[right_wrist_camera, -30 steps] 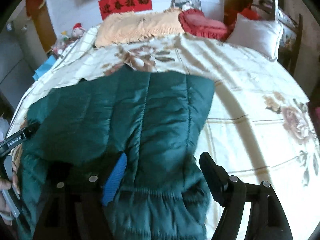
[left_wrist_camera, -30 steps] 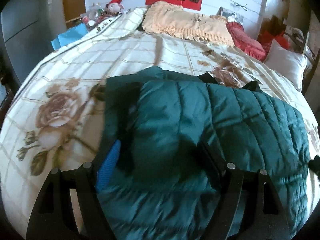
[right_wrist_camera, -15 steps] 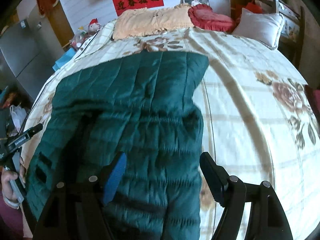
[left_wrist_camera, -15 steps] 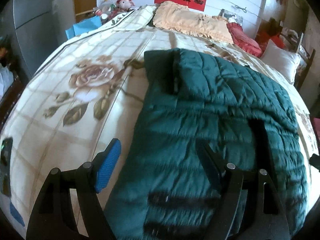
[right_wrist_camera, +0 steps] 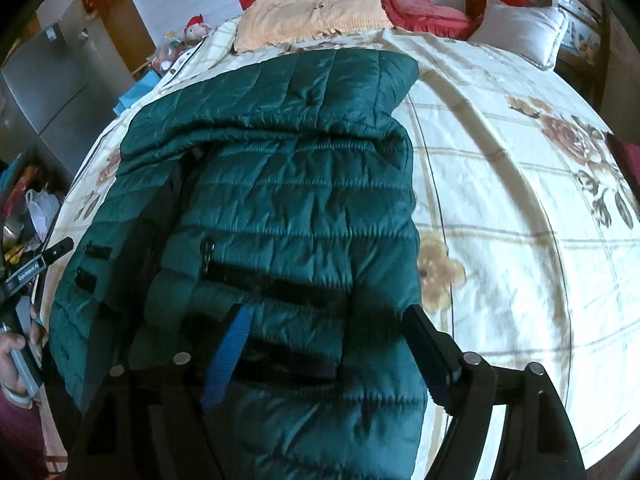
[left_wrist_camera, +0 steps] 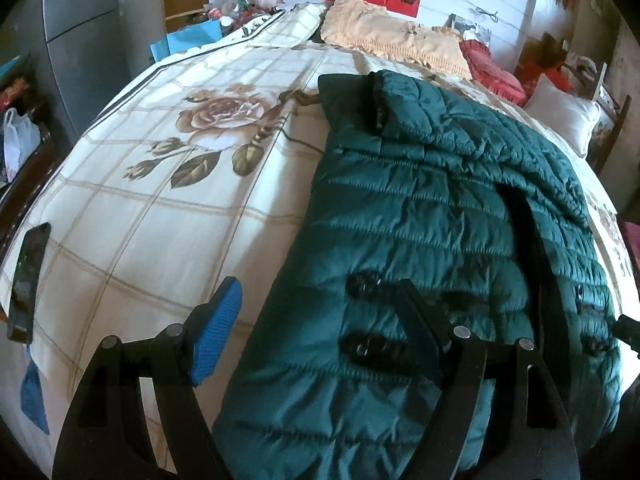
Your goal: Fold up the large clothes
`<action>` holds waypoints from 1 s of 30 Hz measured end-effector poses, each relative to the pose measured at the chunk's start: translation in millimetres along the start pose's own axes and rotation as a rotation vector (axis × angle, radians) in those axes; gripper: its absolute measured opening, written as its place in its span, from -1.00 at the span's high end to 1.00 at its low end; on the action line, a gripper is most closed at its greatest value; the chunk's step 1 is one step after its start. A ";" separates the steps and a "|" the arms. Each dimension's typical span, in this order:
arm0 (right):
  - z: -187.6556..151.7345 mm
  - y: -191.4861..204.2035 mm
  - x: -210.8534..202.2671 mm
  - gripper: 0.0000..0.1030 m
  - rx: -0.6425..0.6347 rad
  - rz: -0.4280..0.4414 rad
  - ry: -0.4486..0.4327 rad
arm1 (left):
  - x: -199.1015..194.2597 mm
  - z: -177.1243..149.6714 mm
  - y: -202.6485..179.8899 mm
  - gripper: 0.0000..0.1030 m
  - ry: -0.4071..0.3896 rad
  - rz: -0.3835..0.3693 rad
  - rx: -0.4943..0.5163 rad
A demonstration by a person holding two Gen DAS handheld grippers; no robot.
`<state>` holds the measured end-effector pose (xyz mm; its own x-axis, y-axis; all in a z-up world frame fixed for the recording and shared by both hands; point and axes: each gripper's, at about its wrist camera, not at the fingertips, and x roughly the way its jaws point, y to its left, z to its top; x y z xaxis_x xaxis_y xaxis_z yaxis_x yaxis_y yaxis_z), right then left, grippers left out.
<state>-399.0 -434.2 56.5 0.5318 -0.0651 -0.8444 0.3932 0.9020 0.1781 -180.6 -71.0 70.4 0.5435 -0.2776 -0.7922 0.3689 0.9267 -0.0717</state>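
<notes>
A dark green quilted jacket (left_wrist_camera: 432, 216) lies folded lengthwise on the floral bed cover (left_wrist_camera: 168, 216); it also shows in the right wrist view (right_wrist_camera: 288, 200). My left gripper (left_wrist_camera: 316, 332) is open and empty above the jacket's near left edge. My right gripper (right_wrist_camera: 328, 344) is open and empty above the jacket's near end, close to its black pocket zips (right_wrist_camera: 276, 284). The other handle and the person's hand (right_wrist_camera: 16, 344) show at the far left of the right wrist view.
A yellow fringed blanket (left_wrist_camera: 396, 40), a red cushion (left_wrist_camera: 492, 68) and a white pillow (left_wrist_camera: 564, 108) lie at the head of the bed. A phone (left_wrist_camera: 28, 276) lies at the near left edge. A grey fridge (right_wrist_camera: 52, 92) stands left of the bed.
Both grippers have pulled back toward the foot of the bed and risen. The jacket, bunched near them a second ago, now lies stretched out flat in a long fold.
</notes>
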 end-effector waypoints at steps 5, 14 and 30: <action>-11.1 -2.8 -3.9 -0.55 0.007 -0.004 0.016 | -3.1 -8.7 7.4 -0.53 0.025 -0.016 -0.019; -27.1 -7.6 -12.2 -0.55 0.012 -0.005 0.030 | -10.6 -24.2 15.2 -0.53 0.037 0.003 -0.001; -46.5 -10.5 -19.3 -0.58 0.031 0.012 0.061 | -15.6 -44.6 22.5 -0.53 0.067 0.010 0.012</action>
<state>-448.2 -422.5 47.4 0.4898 -0.0276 -0.8714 0.4108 0.8889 0.2027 -214.3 -34.5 54.2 0.4957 -0.2504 -0.8316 0.3730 0.9261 -0.0565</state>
